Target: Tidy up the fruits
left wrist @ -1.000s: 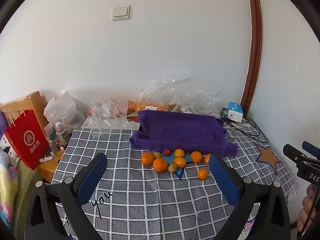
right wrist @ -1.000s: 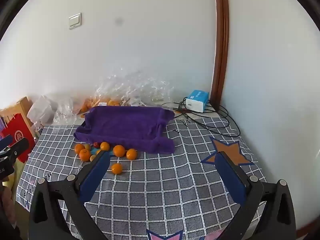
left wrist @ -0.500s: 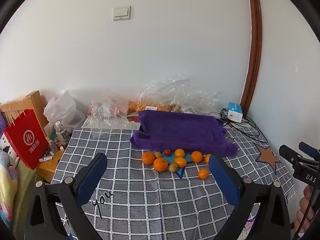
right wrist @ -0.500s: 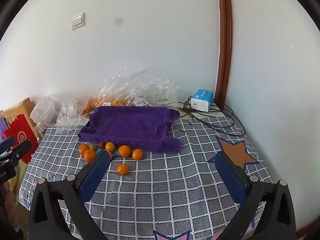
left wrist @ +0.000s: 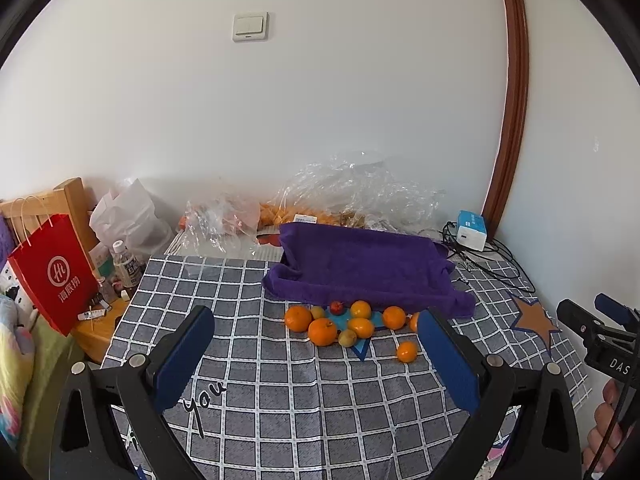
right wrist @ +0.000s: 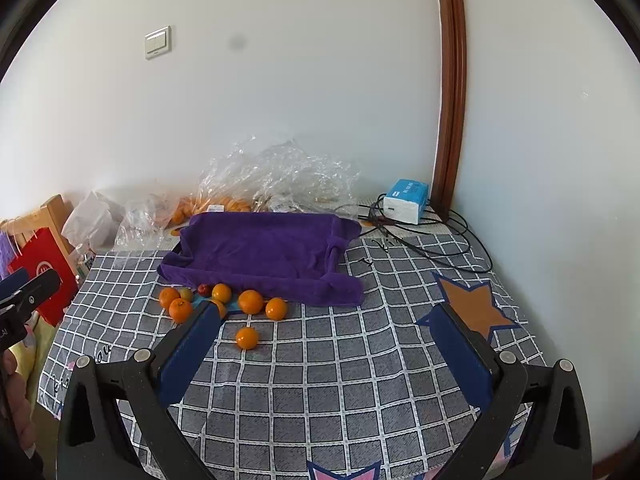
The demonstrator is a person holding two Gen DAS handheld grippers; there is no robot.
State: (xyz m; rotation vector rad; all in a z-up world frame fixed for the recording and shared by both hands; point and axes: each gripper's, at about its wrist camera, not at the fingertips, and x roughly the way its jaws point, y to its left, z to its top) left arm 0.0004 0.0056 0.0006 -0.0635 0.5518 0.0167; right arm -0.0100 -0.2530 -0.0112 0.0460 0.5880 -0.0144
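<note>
Several oranges point(left wrist: 322, 331) and smaller fruits, among them a red one point(left wrist: 337, 308) and a greenish one point(left wrist: 347, 337), lie clustered on the checked tablecloth point(left wrist: 280, 400) in front of a purple towel point(left wrist: 368, 264) draped over a tray. One small orange point(left wrist: 407, 351) point(right wrist: 247, 338) sits apart, nearer to me. My left gripper point(left wrist: 316, 356) is open and empty, hovering short of the cluster. My right gripper point(right wrist: 328, 352) is open and empty too, with the lone orange just right of its left finger point(right wrist: 188, 356).
Crinkled clear plastic bags point(left wrist: 352, 196) with more fruit sit against the wall. A blue-white box point(right wrist: 406, 200) and black cables point(right wrist: 432, 240) lie at the back right. A red paper bag point(left wrist: 54, 272), bottles and a wooden chair stand left of the table.
Both grippers have shifted slightly: the right view has panned so the fruits and towel sit further right in it. Nothing was taken hold of; the fruits have not moved.
</note>
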